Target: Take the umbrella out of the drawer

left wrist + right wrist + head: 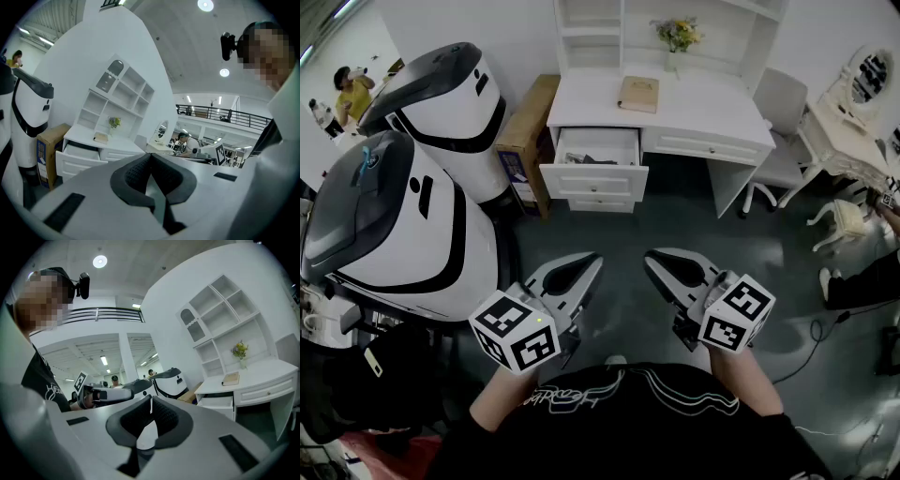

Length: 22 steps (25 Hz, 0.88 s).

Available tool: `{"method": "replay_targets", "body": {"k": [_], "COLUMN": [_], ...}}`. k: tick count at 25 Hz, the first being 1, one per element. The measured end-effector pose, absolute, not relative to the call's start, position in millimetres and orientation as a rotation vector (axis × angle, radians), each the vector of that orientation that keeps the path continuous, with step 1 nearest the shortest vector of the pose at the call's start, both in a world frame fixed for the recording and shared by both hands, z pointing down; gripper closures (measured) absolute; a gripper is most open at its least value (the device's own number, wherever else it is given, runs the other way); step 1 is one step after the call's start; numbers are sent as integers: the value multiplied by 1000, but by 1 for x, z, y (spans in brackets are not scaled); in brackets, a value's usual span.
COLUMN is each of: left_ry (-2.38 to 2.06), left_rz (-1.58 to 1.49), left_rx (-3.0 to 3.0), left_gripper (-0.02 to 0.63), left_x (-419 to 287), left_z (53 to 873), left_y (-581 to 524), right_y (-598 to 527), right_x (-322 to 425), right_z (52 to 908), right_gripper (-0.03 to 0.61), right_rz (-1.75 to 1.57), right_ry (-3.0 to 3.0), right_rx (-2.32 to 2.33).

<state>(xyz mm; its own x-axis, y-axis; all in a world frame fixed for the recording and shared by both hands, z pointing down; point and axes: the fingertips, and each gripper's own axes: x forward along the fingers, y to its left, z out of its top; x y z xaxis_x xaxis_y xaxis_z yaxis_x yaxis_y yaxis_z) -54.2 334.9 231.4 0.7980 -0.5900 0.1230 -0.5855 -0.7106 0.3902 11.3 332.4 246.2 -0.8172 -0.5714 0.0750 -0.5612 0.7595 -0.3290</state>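
While both tools hang near my body at six o'clock in the head view, the left tool (591, 259) and the right tool (654, 255) each have their jaws pressed together with nothing in them. The open drawer (592, 180) sits well apart at twelve o'clock, at the nine o'clock end of the white bench (703, 108). Inside it lies a dark, slim shape that I take for the umbrella (586, 158), too small for me to tell handle from canopy. In the left gripper view the pads meet at their tips, empty, and the drawer shows at eight o'clock with its front hiding the inside. The right gripper view shows the same closed, empty jaws, with the drawer at three o'clock. I judge the approach is not yet begun. I would close the distance first, open one tool before it crosses the drawer front, come in from above, and take the umbrella across its narrow body.
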Motion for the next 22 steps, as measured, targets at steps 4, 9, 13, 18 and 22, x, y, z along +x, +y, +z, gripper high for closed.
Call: {"method": "replay_targets", "body": {"k": [4, 9, 13, 18, 22], "left_ry": [-898, -912, -921, -927, -939], "left_rz": [-19, -21, -8, 25, 47], "left_rx": [2571, 2552, 2557, 2530, 2485], "left_gripper": [594, 594, 594, 594, 594], "left_x": [-63, -66, -57, -48, -45], "left_z": [233, 239, 240, 255, 274], "left_y": [327, 318, 306, 270, 216], "right_y": [322, 320, 308, 263, 207], "right_x": [5, 10, 25, 30, 27], "right_z": [247, 251, 255, 273, 290], "right_gripper": [529, 529, 528, 528, 528], "right_rz": [-521, -584, -575, -600, -657], "right_ry": [2931, 2898, 2884, 2905, 2912], "right_rx": [-945, -937, -944, -956, -912]}}
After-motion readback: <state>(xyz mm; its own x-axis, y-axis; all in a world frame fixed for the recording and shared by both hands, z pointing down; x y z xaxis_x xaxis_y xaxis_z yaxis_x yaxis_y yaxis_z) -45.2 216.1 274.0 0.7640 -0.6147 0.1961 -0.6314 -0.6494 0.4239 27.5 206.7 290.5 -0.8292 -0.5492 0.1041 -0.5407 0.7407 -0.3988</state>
